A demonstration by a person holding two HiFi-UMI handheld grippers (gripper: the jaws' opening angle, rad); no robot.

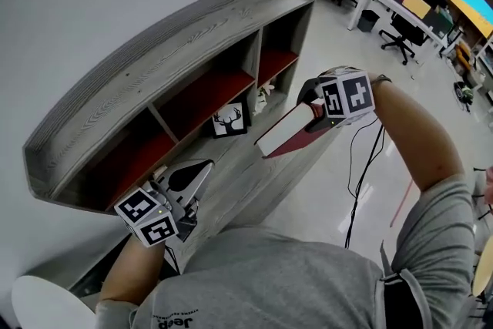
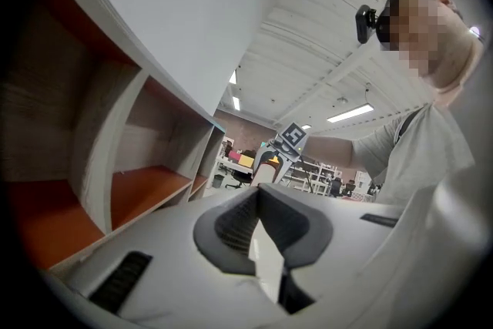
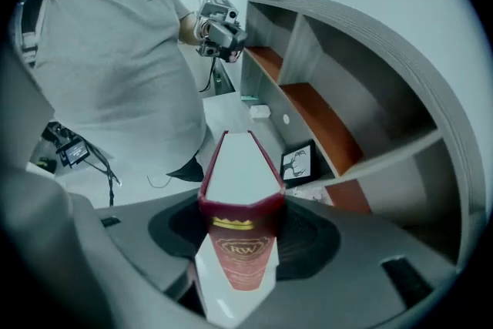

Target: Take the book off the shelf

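While my right hand-held gripper (image 1: 313, 114) is clamping the book (image 1: 286, 132), I am trying to carry it level, clear of the shelf (image 1: 169, 42).

- Left gripper (image 1: 192, 179): jaws closed together, nothing between them. Marker cube sits on the side toward the body. Left forearm (image 1: 135, 277) is bare and reaches out from the torso.
- Right gripper (image 1: 312, 112): jaws clamped on a red book (image 1: 286, 132). Right forearm (image 1: 420, 139) is bare, with the elbow bent.
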